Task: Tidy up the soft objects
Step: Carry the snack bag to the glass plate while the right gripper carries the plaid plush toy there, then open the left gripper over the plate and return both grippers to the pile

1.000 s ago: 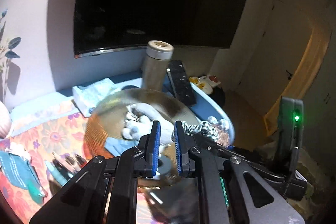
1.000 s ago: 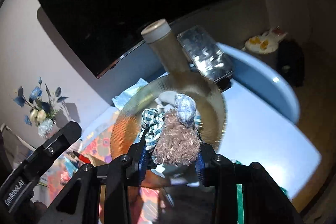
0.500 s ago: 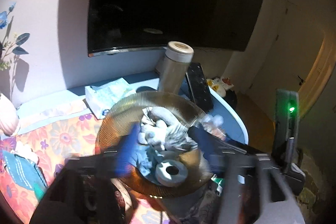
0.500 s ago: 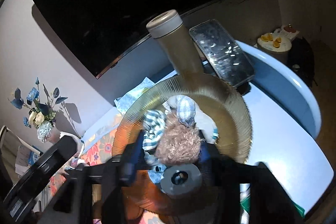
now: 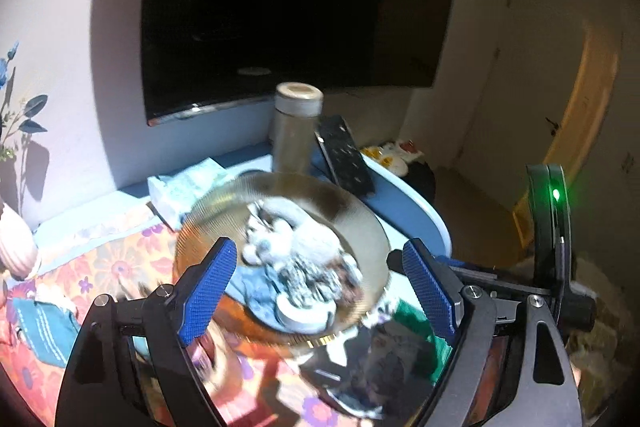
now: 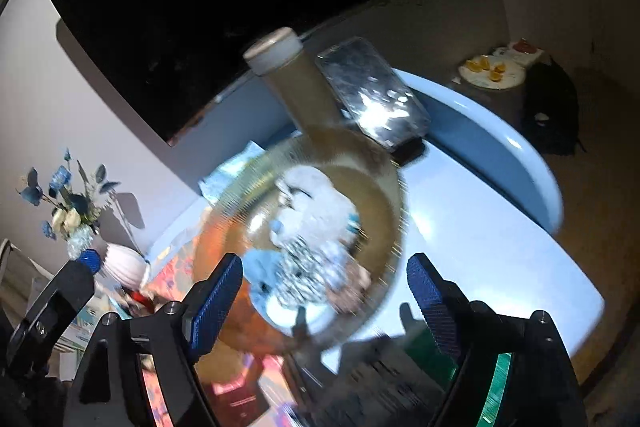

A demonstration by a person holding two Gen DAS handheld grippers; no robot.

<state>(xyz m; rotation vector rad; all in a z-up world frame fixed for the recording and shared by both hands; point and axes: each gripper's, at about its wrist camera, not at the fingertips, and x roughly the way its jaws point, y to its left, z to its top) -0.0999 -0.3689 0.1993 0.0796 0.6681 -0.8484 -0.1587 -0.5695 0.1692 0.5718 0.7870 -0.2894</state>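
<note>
Nearest to us, the left gripper [image 5: 320, 287] has its jaws wide apart and opening, its blue pads clear of everything. The right gripper [image 6: 324, 297] reads the same: jaws spread, opening, nothing clamped between them. Just beyond both we note the ribbed amber dish [image 5: 352, 211], resting on the tabletop [image 6: 480, 239] partly over a floral cloth [image 5: 100, 267]. The soft toys [image 5: 296, 251] lie heaped inside the dish, blurred; we make out white, checked and brownish pieces [image 6: 316, 227] but cannot separate them. Behind the dish stand a capped bottle [image 5: 298, 131] and a phone [image 6: 372, 95] propped beside it. A tissue pack [image 5: 184, 187] lies to the left, a dark screen [image 5: 288, 7] on the wall.
</note>
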